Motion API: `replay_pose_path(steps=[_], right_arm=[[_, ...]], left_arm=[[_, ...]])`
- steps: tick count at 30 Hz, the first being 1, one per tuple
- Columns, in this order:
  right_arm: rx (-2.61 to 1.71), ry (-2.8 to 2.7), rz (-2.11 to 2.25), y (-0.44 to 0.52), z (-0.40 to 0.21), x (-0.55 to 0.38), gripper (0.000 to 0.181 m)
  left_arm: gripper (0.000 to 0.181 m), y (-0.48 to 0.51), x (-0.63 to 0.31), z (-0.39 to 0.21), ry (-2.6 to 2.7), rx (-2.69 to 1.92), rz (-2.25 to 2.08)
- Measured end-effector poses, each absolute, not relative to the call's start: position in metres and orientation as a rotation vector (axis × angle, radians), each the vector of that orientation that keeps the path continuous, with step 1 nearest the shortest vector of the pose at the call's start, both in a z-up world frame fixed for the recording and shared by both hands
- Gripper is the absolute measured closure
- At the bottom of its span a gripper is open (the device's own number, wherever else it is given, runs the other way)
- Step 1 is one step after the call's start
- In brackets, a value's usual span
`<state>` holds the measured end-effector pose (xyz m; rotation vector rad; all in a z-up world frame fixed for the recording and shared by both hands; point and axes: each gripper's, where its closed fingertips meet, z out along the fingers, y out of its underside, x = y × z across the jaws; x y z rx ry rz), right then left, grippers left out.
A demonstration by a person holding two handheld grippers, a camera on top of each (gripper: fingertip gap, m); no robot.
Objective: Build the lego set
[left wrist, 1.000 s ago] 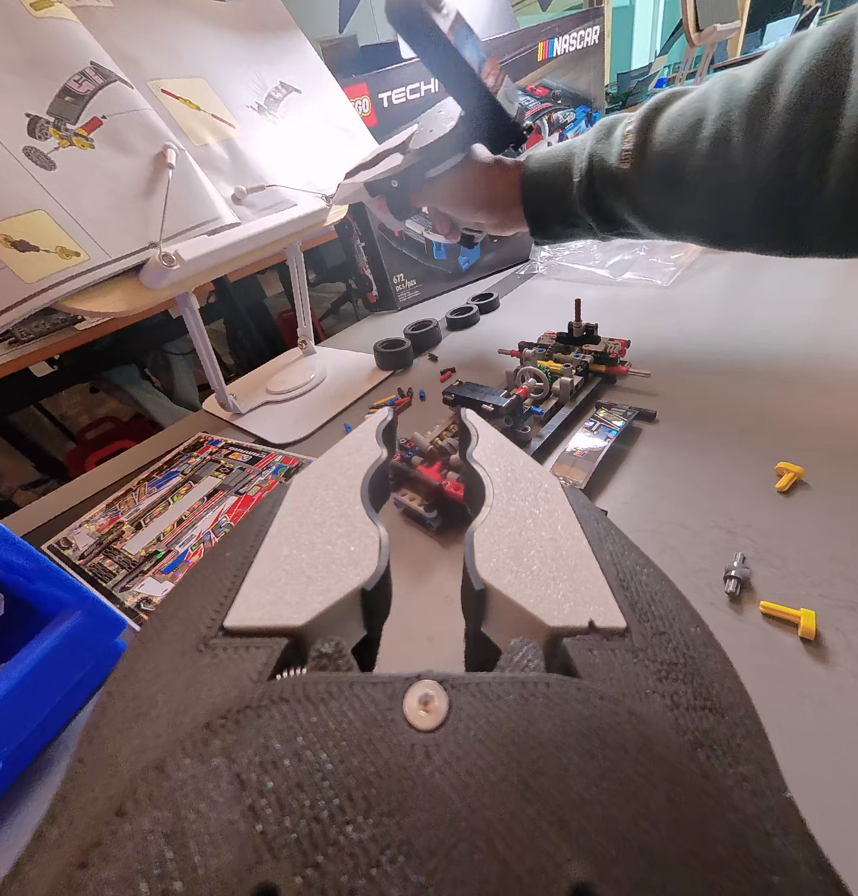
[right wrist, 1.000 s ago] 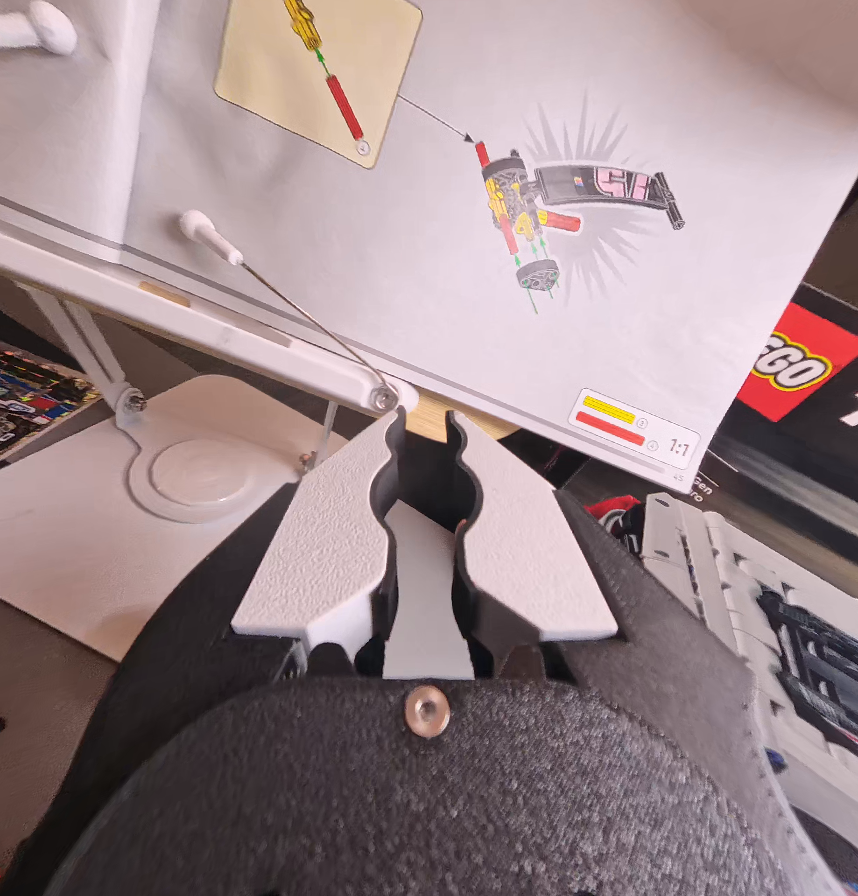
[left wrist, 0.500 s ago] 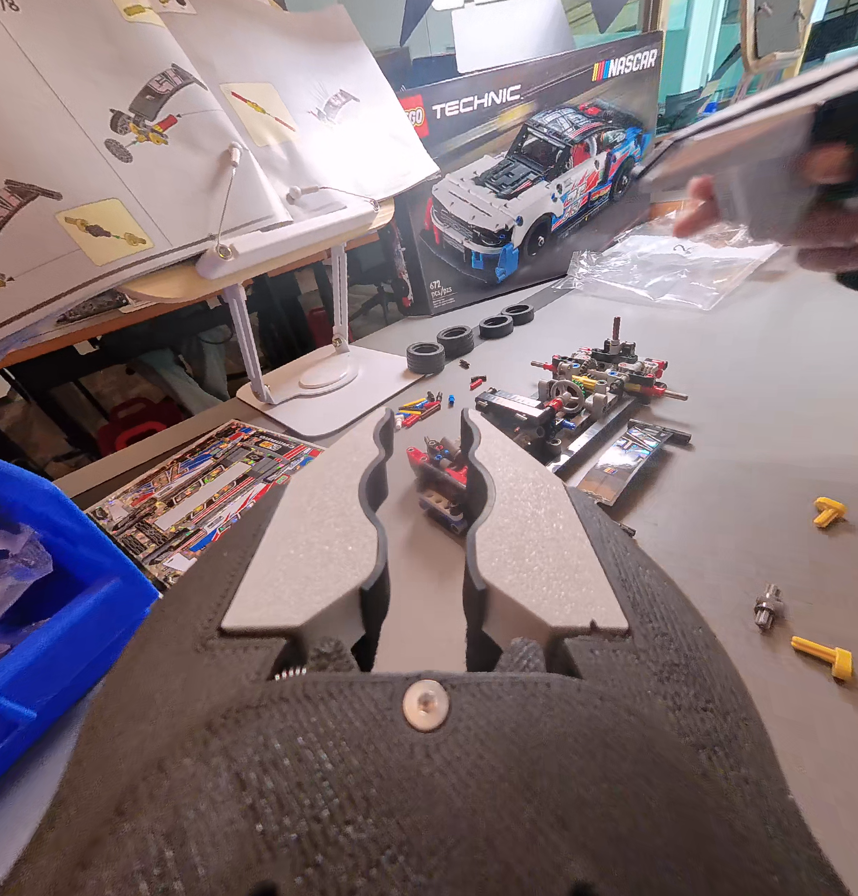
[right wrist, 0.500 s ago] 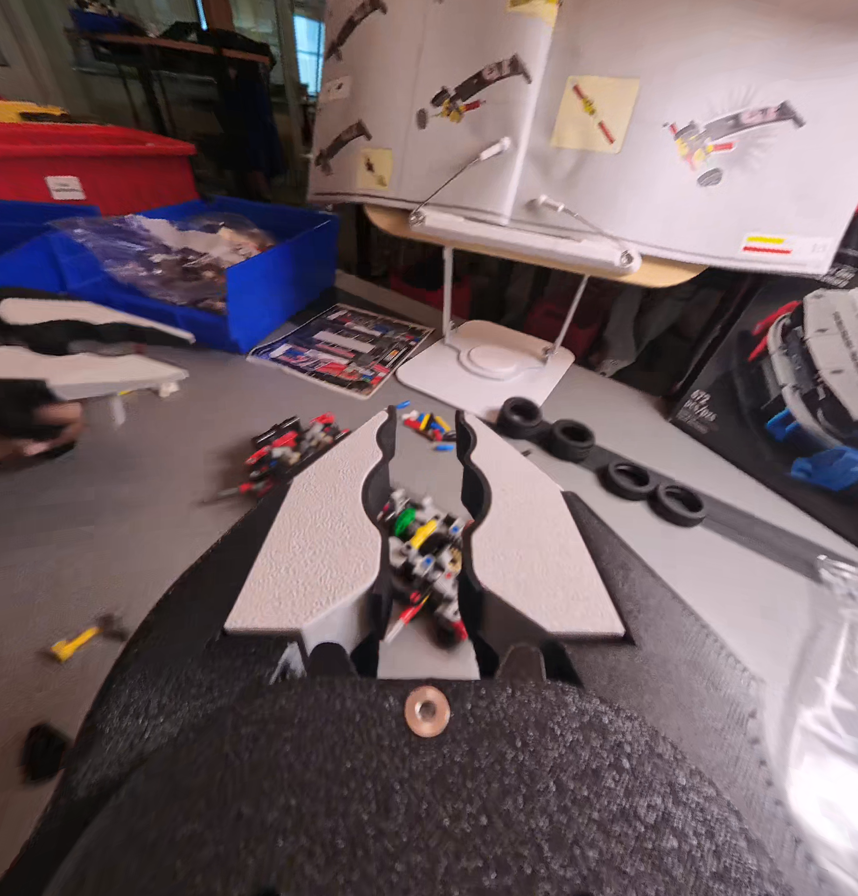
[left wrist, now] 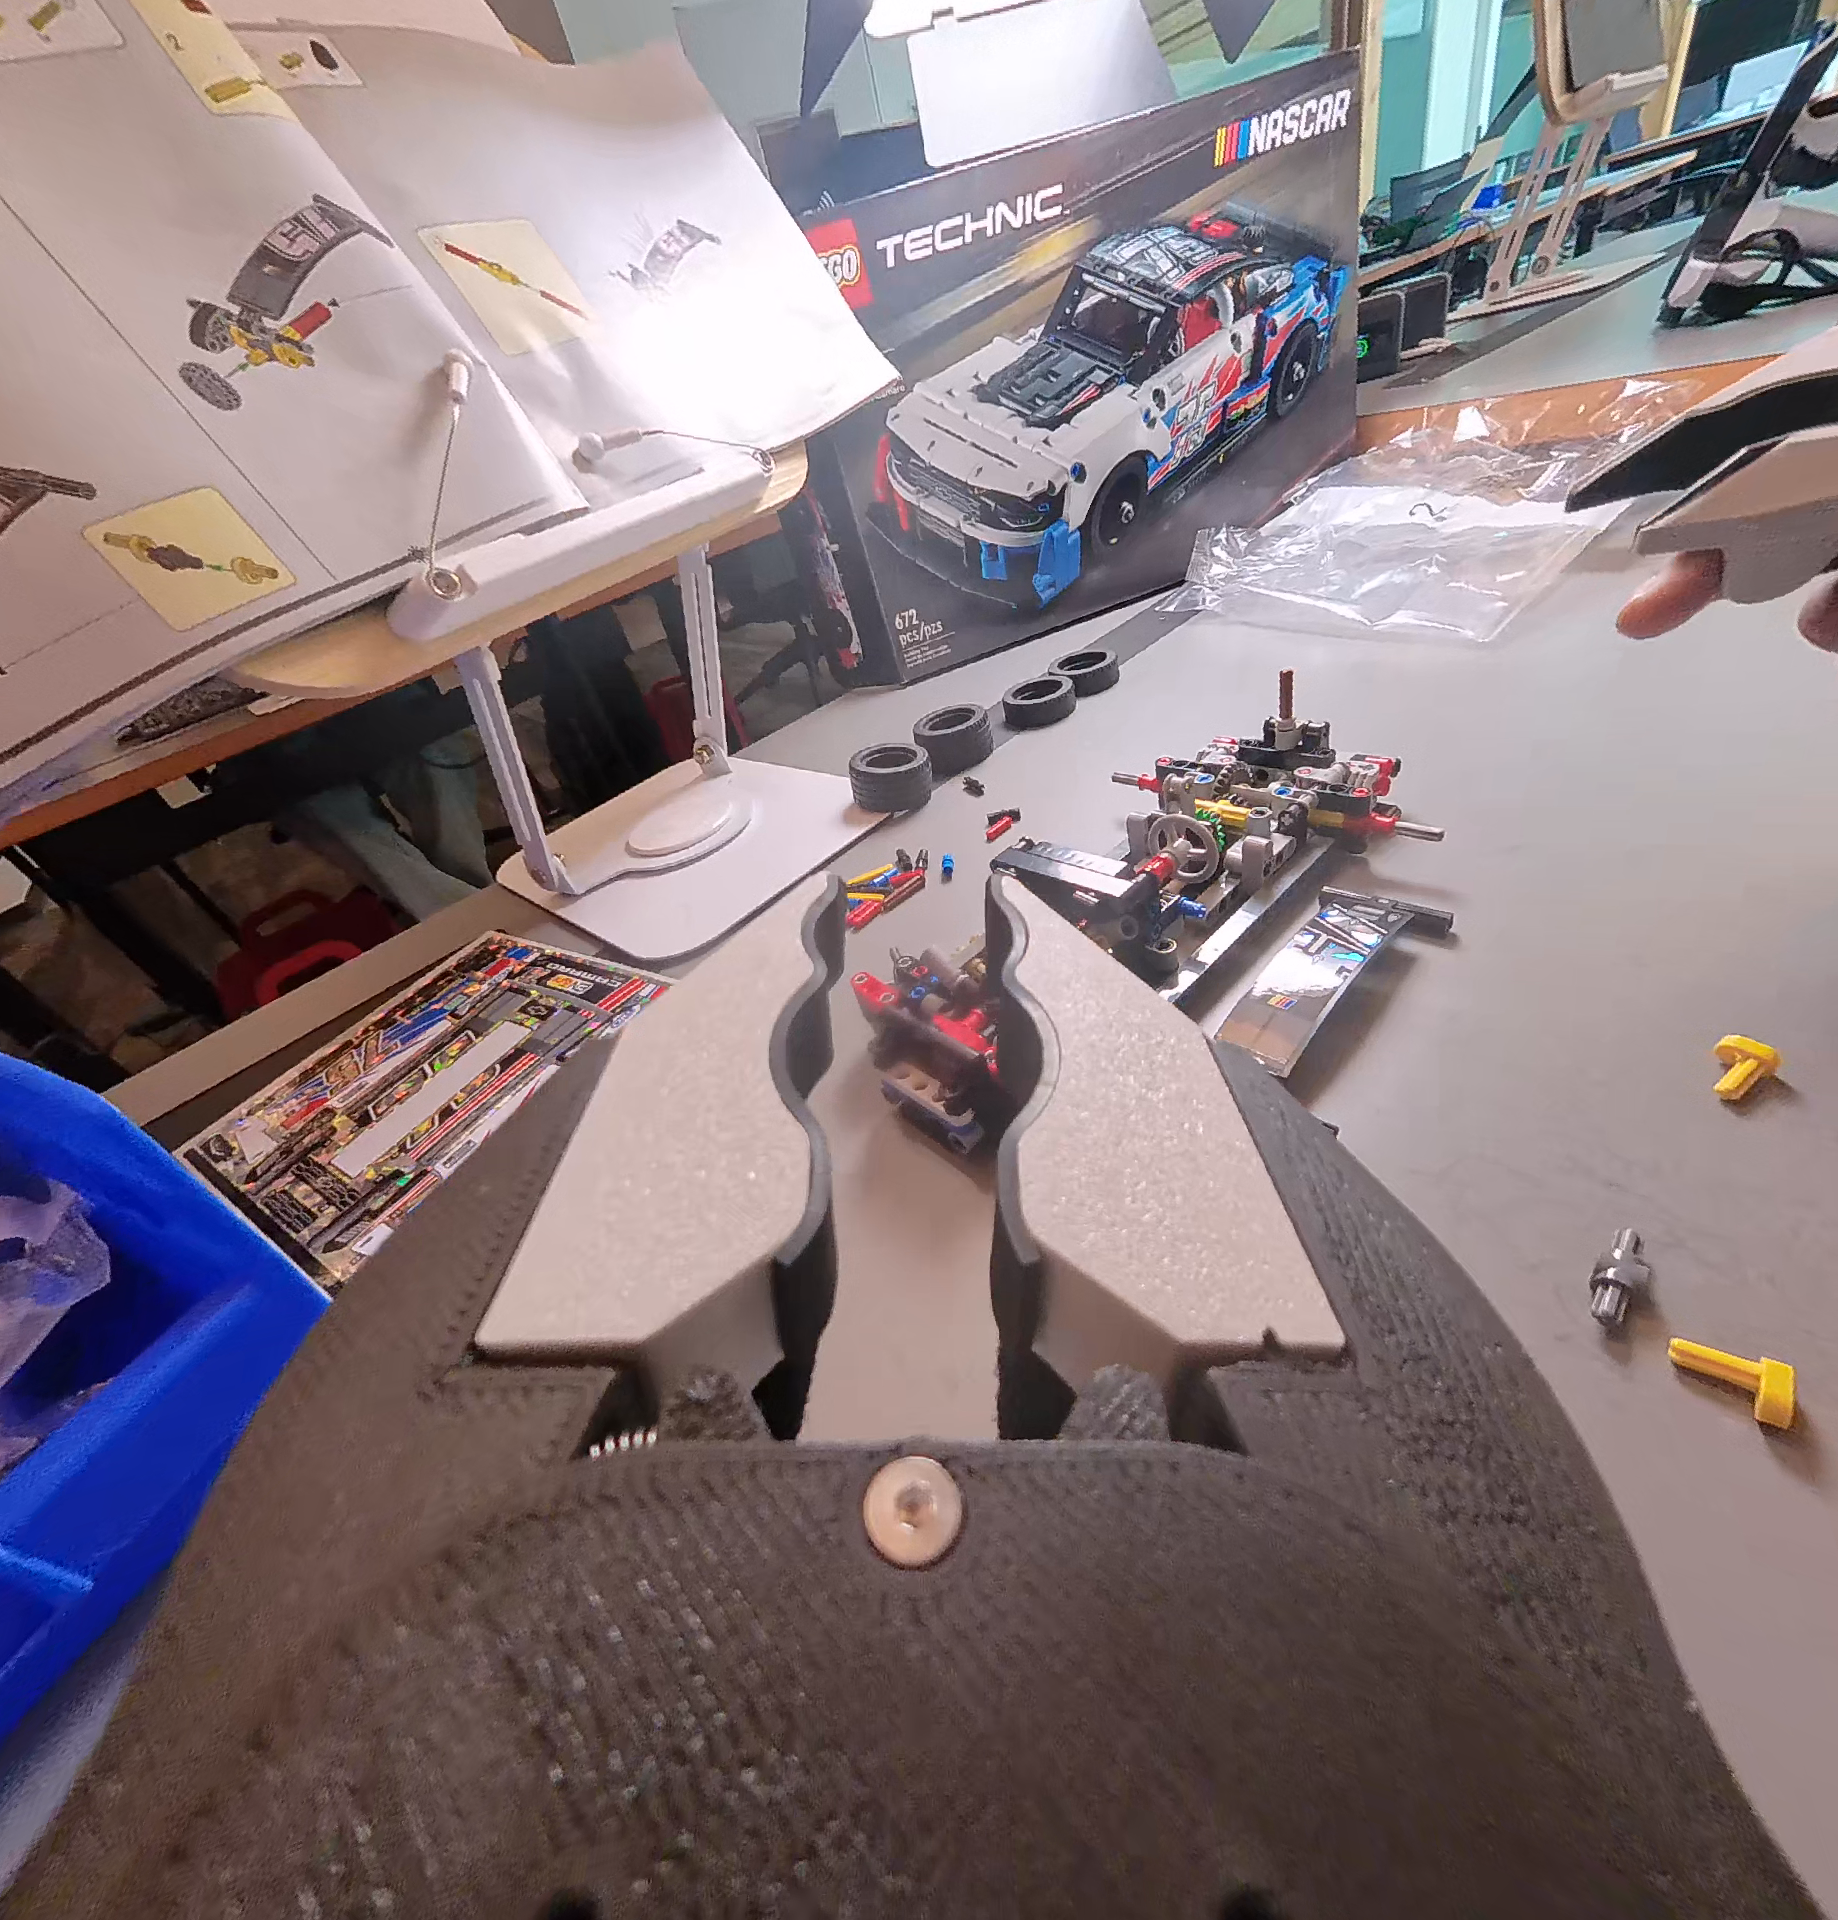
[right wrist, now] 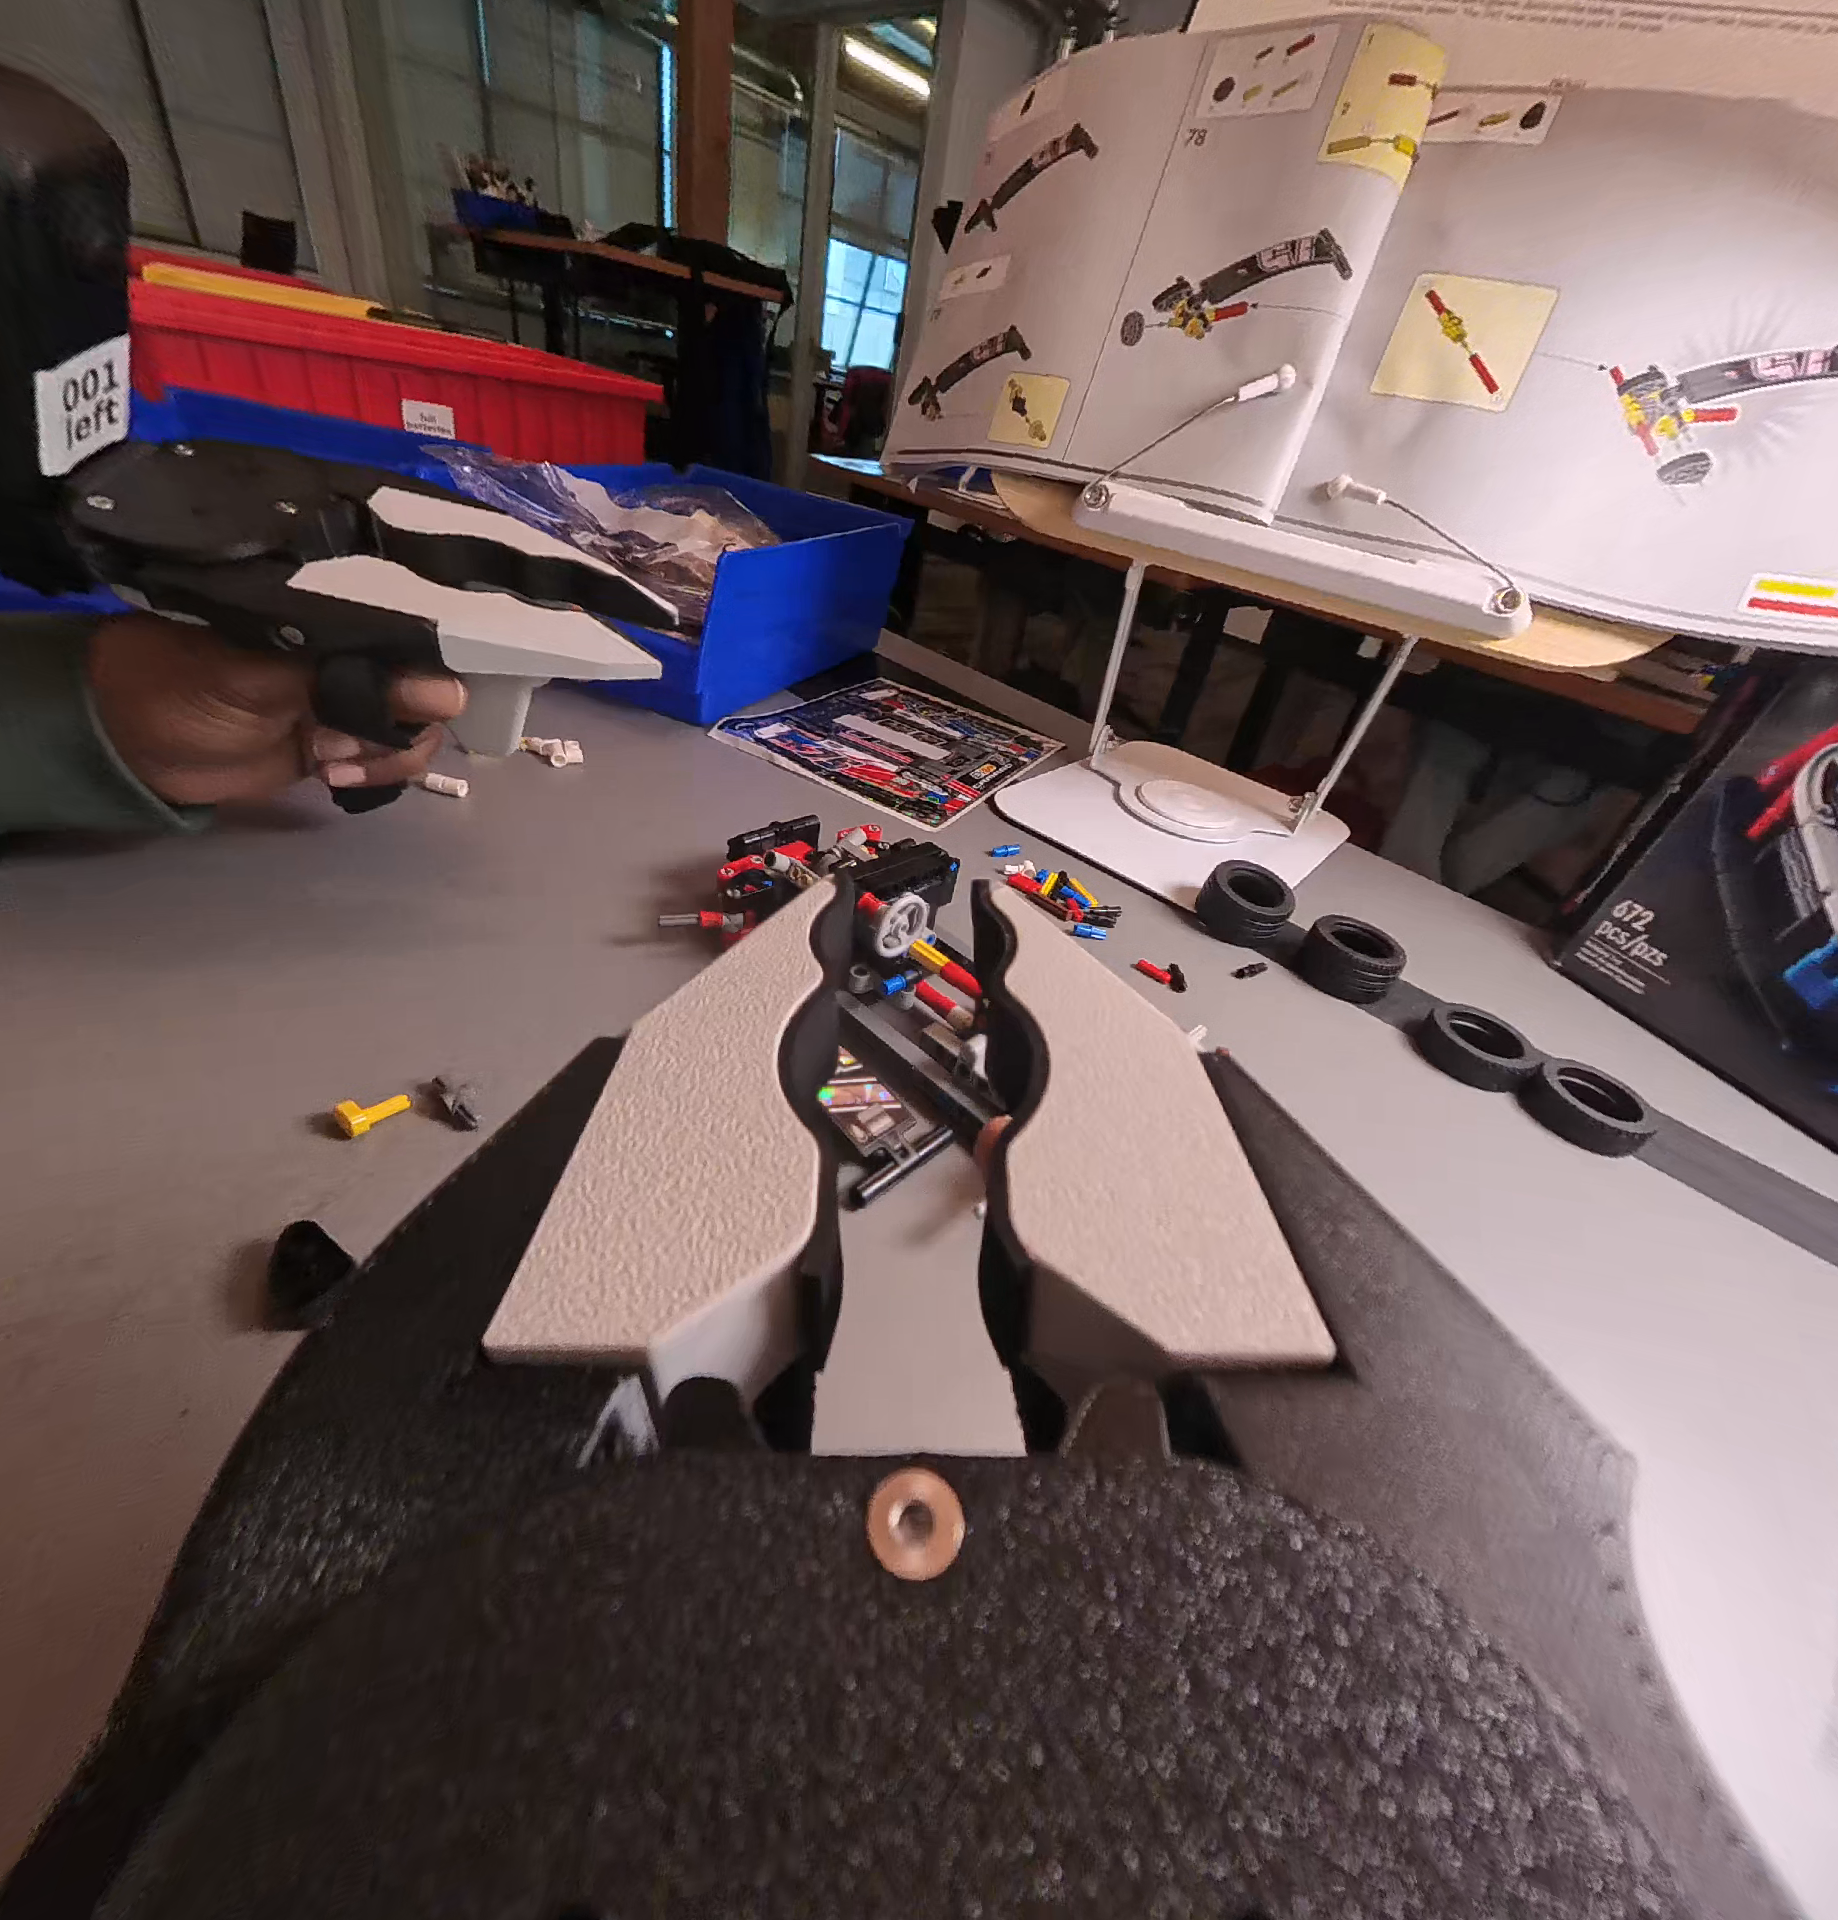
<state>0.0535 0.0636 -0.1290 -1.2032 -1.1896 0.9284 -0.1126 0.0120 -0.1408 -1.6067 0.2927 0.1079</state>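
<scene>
A: Colours on the table (left wrist: 1621, 935)?

B: Plain grey. Bright blue bin (left wrist: 115, 1351) at lower left; two yellow pegs (left wrist: 1736, 1380) at lower right, beside a silver-grey pin (left wrist: 1618, 1276).

A: And that small build (left wrist: 930, 1039) at centre?

B: Red, black and blue. The bigger chassis (left wrist: 1247, 821) is grey and black with red, yellow and green bits.

A: The tyres (right wrist: 1351, 956)?

B: All black. The sticker sheet (right wrist: 884, 748) is striped in red, blue, white and black. A red crate (right wrist: 375, 374) sits at upper left, behind.

grey table (left wrist: 1621, 935) | four tyres (left wrist: 956, 732) – sticker sheet (left wrist: 427, 1091) – lego chassis (left wrist: 1247, 821) – yellow pins (left wrist: 1741, 1382)
</scene>
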Motion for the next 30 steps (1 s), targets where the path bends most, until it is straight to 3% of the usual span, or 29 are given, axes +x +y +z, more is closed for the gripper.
replay_pose_path(steps=[30], right_arm=[[-1.264, -1.295, 0.896, 0.059, -0.16, 0.049, 0.168]], left_arm=[[0.159, 0.011, -0.101, -0.148, 0.342, -1.644, 0.054]])
